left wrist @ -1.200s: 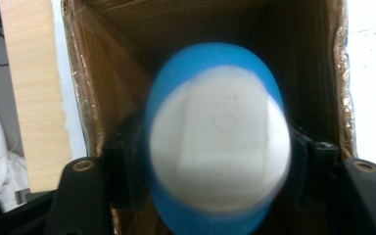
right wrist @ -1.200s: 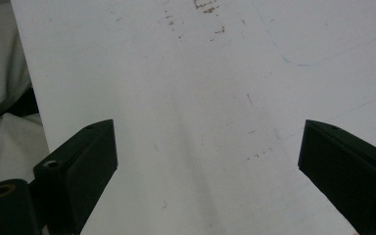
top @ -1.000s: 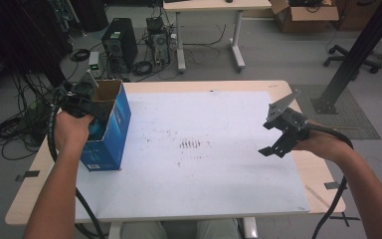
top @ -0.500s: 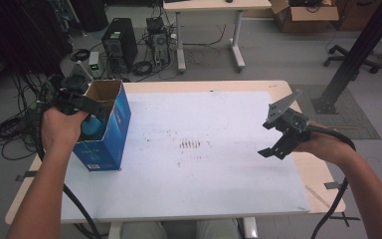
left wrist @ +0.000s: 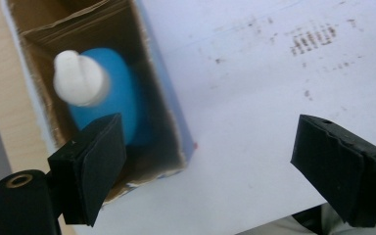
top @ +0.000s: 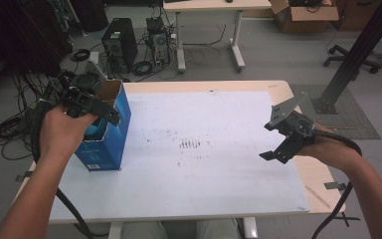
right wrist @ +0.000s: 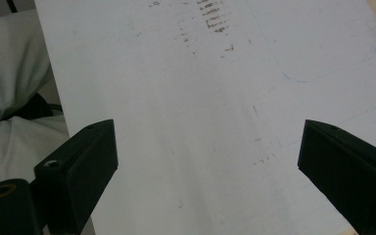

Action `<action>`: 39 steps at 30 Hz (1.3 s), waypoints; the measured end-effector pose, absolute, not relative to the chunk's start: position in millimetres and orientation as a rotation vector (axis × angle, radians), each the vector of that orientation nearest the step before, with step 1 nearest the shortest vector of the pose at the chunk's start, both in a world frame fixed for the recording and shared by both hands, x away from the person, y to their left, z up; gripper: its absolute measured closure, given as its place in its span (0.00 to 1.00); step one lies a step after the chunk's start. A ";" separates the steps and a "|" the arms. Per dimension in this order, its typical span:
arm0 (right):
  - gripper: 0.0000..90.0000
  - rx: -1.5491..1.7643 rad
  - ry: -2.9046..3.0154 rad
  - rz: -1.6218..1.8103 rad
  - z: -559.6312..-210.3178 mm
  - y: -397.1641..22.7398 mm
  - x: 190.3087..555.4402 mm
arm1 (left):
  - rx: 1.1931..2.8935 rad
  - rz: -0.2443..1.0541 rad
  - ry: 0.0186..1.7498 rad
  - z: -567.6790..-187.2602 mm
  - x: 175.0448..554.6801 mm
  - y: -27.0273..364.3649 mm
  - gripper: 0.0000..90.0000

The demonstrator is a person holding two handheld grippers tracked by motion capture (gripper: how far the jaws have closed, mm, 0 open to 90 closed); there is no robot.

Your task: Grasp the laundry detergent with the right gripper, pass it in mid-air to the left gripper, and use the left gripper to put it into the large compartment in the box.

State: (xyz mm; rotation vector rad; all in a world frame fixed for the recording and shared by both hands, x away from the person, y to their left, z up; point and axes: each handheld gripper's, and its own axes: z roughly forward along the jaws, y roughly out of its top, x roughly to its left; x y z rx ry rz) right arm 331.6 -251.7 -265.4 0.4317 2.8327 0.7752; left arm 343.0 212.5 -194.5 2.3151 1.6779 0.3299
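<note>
**White table, one box, one bottle, two grippers**

White sheeting covers the table (top: pixel 219 169). At its left edge one blue cardboard box (top: pixel 110 133) stands open-topped, with one blue bottle (left wrist: pixel 110 93), white-capped, upright inside. Above the box the left gripper (top: pixel 110 115) hangs angled downward in the person's left hand (top: pixel 62 132); its fingers (left wrist: pixel 95 161) have just been opening and stand apart, holding nothing. At the right, the right gripper (top: pixel 273 155) hovers over bare sheet, fingers (right wrist: pixel 81 161) wide apart, empty.

We see the open box (top: pixel 107 139) standing at the counter's (top: pixel 219 199) left edge, the bottle (left wrist: pixel 105 93) upright inside it; our left tongs (top: pixel 92 102) hang above it, right tongs (top: pixel 278 149) well apart.
</note>
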 end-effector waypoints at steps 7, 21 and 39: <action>0.08 0.430 2.828 0.779 -262.5 -252.4 328.3 | 2.376 0.328 1.598 -192.6 338.0 193.5 0.12; 0.08 0.438 2.837 0.774 -264.5 -252.9 329.4 | 2.474 0.303 1.439 -191.9 334.4 158.8 0.08; 0.08 0.477 2.845 0.763 -267.0 -256.0 330.7 | 2.593 0.312 1.226 -196.9 338.2 118.1 0.07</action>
